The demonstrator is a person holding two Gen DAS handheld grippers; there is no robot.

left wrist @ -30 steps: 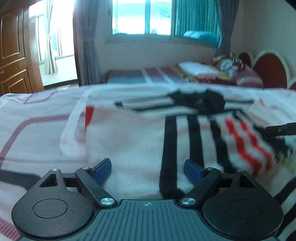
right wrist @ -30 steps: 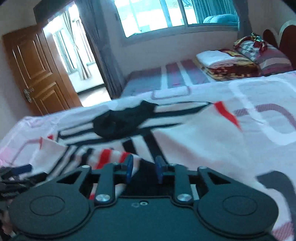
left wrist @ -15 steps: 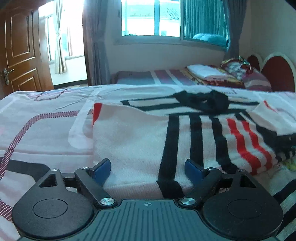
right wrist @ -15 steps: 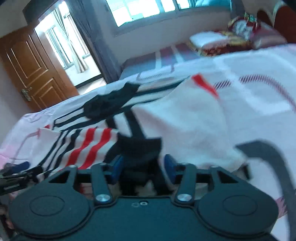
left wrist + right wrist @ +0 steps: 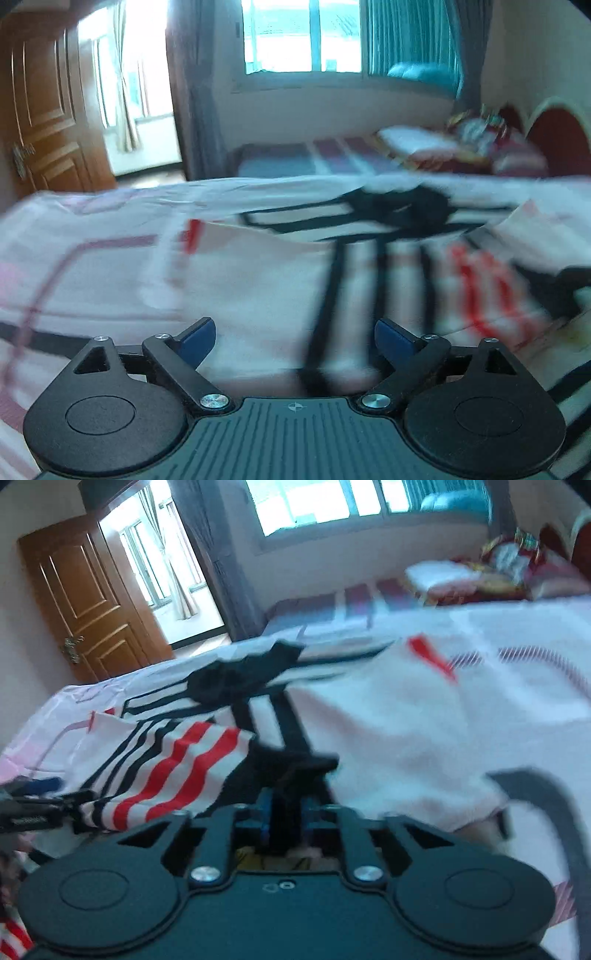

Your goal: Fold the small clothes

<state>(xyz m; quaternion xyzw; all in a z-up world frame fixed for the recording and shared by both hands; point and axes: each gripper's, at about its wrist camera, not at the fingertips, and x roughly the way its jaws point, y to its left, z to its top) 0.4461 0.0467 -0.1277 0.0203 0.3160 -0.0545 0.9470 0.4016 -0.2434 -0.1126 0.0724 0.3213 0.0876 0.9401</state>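
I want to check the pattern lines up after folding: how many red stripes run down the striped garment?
2 red stripes, side by side among black stripes on the striped garment, just left of the right claw, which pinches its black edge. More may be hidden in folds.

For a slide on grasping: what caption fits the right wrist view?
Right tongs shut on the black hem of a striped sweater lying on the bed.

a wooden door (image 5: 92, 602) at left, a window (image 5: 301, 37) (bright), folded bedding (image 5: 476, 576) on the far bed.
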